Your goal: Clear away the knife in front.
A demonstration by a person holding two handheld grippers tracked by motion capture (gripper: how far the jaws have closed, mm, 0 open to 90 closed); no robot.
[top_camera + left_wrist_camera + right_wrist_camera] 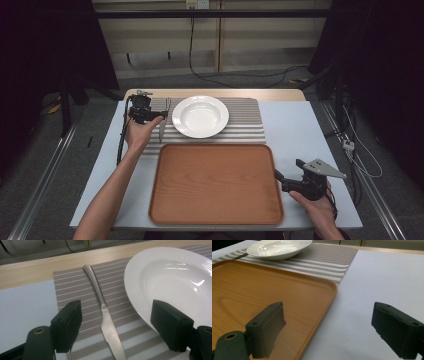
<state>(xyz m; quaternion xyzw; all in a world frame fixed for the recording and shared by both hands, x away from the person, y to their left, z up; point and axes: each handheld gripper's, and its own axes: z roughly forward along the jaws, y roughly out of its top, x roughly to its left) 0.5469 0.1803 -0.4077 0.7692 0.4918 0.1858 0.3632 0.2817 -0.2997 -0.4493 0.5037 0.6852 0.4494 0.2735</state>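
Observation:
A silver table knife (106,320) lies on the striped placemat (75,287), blade toward me, just left of a white deep plate (175,277). My left gripper (116,315) is open, its jaws standing either side of the knife's blade without touching it. From above, the left gripper (150,116) sits at the mat's left end beside the knife (162,127) and the plate (200,116). My right gripper (288,169) is open at the right edge of an empty wooden tray (215,182). Its jaws straddle the tray (262,295) rim, empty.
The placemat (245,120) covers the far middle of the white table (300,125), with the tray in front of it. Bare white tabletop (387,277) lies to the tray's right. Cables trail on the floor beyond the table.

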